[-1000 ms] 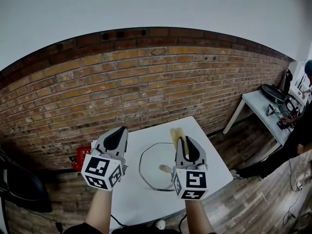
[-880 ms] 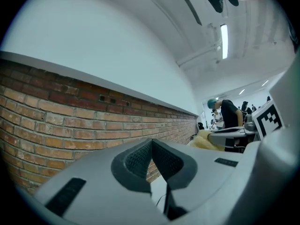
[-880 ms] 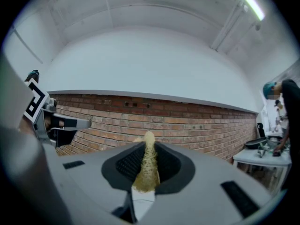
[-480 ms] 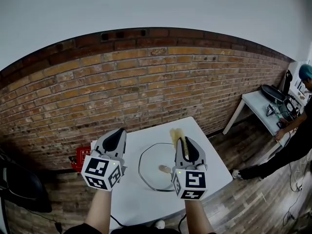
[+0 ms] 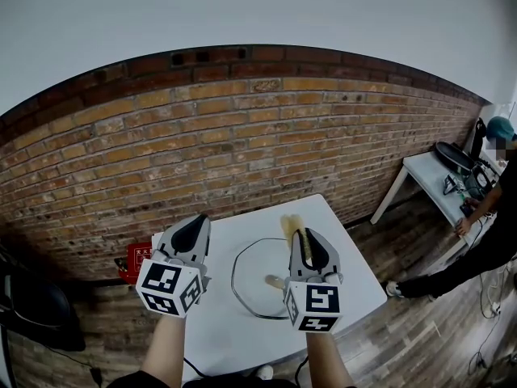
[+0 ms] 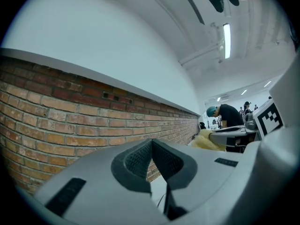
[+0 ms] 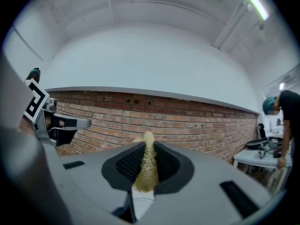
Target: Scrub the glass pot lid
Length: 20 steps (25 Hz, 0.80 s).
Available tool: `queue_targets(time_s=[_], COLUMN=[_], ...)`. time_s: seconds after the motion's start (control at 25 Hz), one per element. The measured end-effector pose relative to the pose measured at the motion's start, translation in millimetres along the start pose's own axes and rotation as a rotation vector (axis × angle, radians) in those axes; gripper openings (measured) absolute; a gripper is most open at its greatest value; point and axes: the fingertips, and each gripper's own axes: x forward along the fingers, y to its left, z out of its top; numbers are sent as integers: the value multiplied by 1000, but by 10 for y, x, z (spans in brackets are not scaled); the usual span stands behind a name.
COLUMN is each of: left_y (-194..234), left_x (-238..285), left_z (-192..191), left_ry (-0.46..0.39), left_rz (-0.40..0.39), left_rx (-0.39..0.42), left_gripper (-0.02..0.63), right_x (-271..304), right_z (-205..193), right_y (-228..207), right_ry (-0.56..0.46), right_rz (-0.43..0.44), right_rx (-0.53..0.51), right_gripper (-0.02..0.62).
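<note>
No change in the last second — both grippers level over the table, scrub not begun. Left gripper closed on nothing; right gripper clamps the sponge. Lid lies flat mid-table, clear of edges — room all round, wall behind.

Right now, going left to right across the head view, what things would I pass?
Red box → left gripper → glass pot lid → right gripper, clamped on a yellow scrubber → white side table.
</note>
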Motion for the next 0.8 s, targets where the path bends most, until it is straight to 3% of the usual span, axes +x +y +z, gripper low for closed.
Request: queue_targets(time_s=[0.8], left_y=[50], left_x=[11], left_z=[-103], left_ry=[28], left_rz=[-11], left_rx=[-5], left_gripper=[12], right_x=[45], right_z=[-30], right_y=[41], right_ry=[20], right_rz=[2], right_rx=[-4], right_gripper=[57])
